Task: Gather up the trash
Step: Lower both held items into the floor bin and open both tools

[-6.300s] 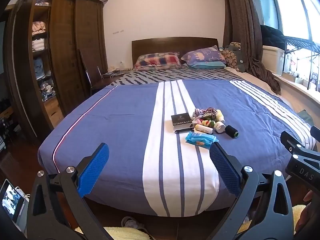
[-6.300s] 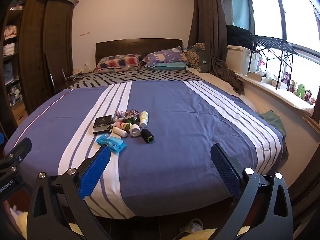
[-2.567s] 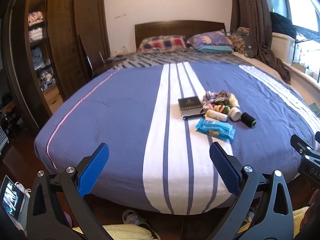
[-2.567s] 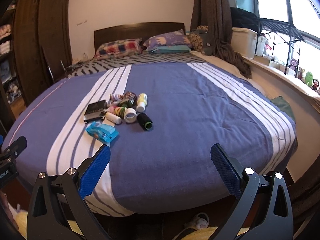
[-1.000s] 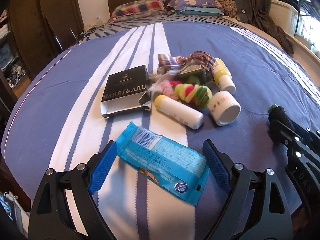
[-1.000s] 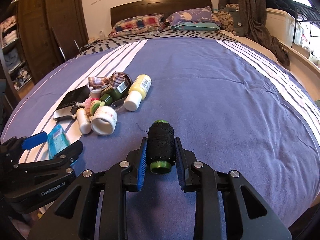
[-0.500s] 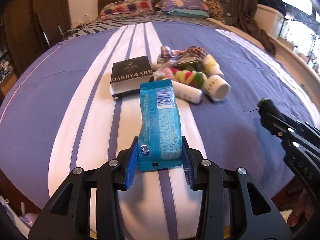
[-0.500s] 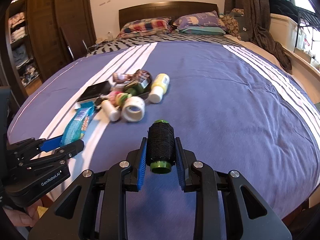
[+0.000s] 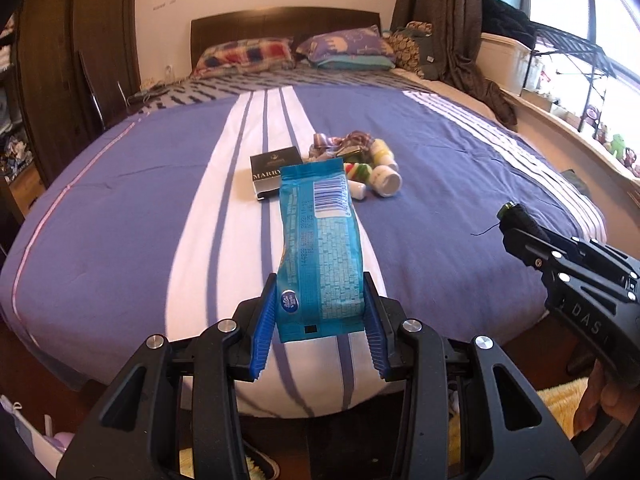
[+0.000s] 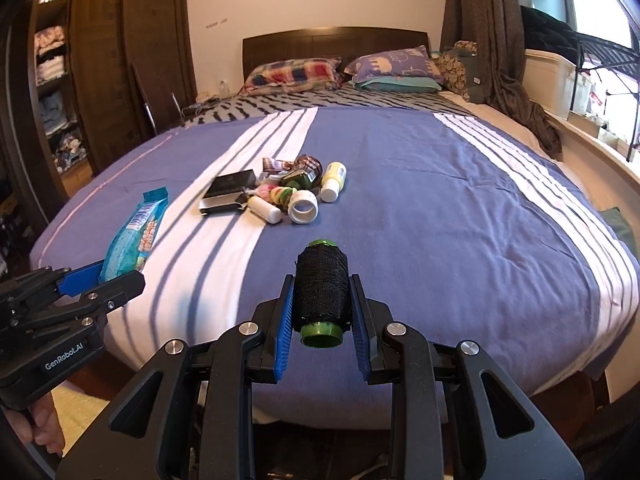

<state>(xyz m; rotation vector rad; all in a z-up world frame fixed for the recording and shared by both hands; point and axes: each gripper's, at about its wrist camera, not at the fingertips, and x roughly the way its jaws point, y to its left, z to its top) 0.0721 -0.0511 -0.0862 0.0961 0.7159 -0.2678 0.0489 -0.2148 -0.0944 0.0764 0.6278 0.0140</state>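
Observation:
My left gripper (image 9: pixel 320 316) is shut on a blue snack packet (image 9: pixel 320 240) and holds it above the near edge of the bed; the packet also shows in the right wrist view (image 10: pixel 136 236). My right gripper (image 10: pixel 320 316) is shut on a black thread spool (image 10: pixel 320 288) with green ends, also above the bed's near edge. The spool's tip shows in the left wrist view (image 9: pixel 516 214). A pile stays on the bed: a black box (image 10: pixel 230 186), a white tube (image 10: pixel 266 210), a white jar (image 10: pixel 303 207), a yellow bottle (image 10: pixel 333 182), coloured hair ties (image 10: pixel 278 193).
The bed has a blue cover with white stripes (image 10: pixel 440 200) and pillows (image 10: pixel 292 70) at the headboard. A dark wardrobe (image 10: pixel 132 60) stands left. A curtain, storage box and rack (image 10: pixel 560 72) line the window side on the right. Slippers and a rug lie on the floor below.
Both grippers closed on their items and lifted them off the bed, then pulled back from the pile toward the bed's near edge.

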